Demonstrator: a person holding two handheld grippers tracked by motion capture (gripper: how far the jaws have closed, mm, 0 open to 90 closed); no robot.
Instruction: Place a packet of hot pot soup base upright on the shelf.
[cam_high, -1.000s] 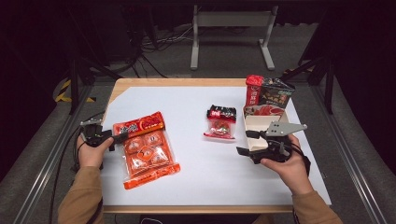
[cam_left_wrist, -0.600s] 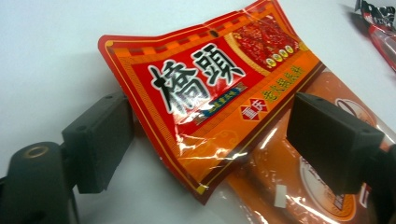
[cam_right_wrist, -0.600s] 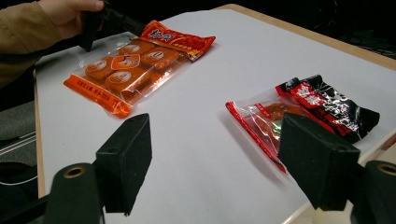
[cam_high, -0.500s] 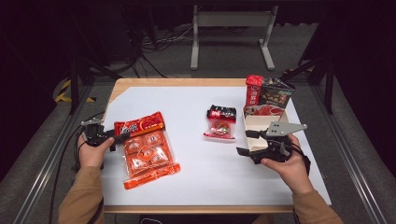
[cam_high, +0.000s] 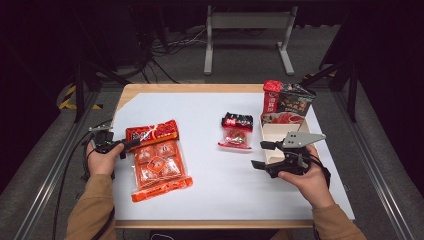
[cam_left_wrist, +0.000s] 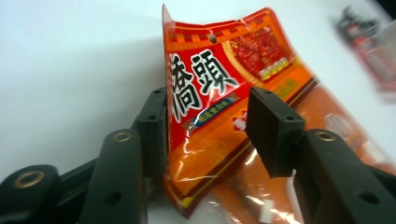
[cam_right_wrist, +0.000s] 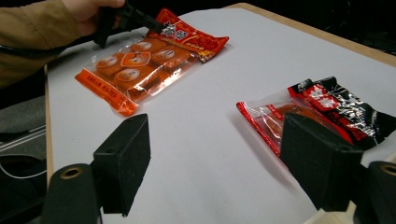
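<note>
The orange snack pack (cam_high: 156, 159) lies at the near left of the white table (cam_high: 210, 195). The left gripper (cam_left_wrist: 208, 126) has been closing on the pack's lifted top corner; one pad touches the film, the other stands just off it. The right gripper (cam_high: 263, 155) hovers wide open and empty, near right, beside the small red-and-black packet (cam_high: 236, 131).
</note>
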